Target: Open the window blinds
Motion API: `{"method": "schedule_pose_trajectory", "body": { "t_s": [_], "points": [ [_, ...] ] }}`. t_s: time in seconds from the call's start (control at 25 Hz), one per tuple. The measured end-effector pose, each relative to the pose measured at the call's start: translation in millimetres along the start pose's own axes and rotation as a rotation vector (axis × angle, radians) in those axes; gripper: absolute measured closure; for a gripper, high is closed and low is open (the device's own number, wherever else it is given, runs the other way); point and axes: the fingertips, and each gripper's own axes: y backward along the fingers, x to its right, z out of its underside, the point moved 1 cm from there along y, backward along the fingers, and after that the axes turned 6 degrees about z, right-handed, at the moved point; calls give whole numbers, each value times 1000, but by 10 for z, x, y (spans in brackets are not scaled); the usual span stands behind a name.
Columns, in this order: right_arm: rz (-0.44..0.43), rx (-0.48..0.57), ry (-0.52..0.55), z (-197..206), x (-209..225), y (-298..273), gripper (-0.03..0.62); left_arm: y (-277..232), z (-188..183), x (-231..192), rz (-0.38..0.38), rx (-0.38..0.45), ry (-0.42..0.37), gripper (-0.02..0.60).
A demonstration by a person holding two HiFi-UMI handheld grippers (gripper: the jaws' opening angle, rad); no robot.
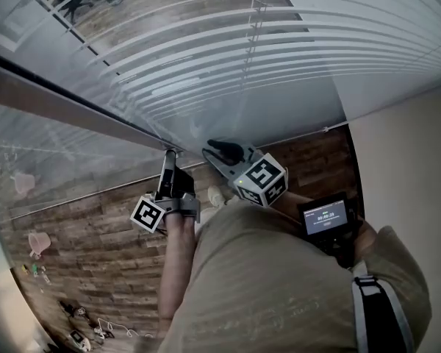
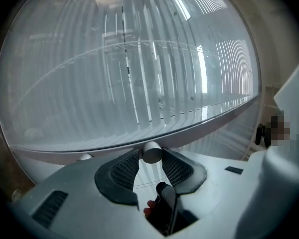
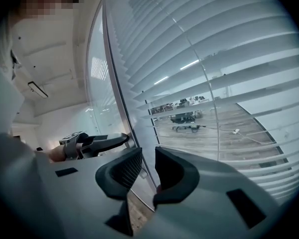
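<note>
White window blinds [image 1: 228, 50] fill the far side of the scene behind a glass partition [image 1: 59, 160]. Their slats run left to right and are tilted enough that an office beyond shows between them in the right gripper view. The blinds lie straight ahead of both hand-held grippers, just past the glass.

Below is a wood-plank floor [image 1: 88, 234], with small clutter [image 1: 37, 245] scattered at the near left. A plain pale wall [image 1: 404, 145] closes the room on the right. There is no tabletop here. The person stands at the partition, with a small lit screen [image 1: 325, 218] at the near right.

A grey metal frame [image 1: 73, 105] crosses the glass from the left and meets the left hand-held gripper [image 1: 169, 155], which points up at it. Its jaws stand wide, and both pads appear to press on a short white knob [image 2: 152, 152] that juts from the frame towards the gripper. The knob is probably the blinds' tilt control, its axis pointing out of the frame along the jaws.

The right hand-held gripper [image 3: 148, 156] hangs just to the right, its jaws apart with nothing between them. The left hand is therefore the one placed to act. The next move probably depends on twisting the knob about that axis without the pads slipping off its smooth sides.
</note>
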Motion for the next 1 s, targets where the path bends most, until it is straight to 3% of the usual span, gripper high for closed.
{"method": "schedule_pose_trajectory", "body": {
  "t_s": [0.6,1.0],
  "points": [
    [-105,-27,18,110,-314,8,516,296,8,9,-89,-32,-219,443],
    [-121,-39,16,141,-344,-2,515,342,-20,25,-153,-84,-397,443]
  ]
}}
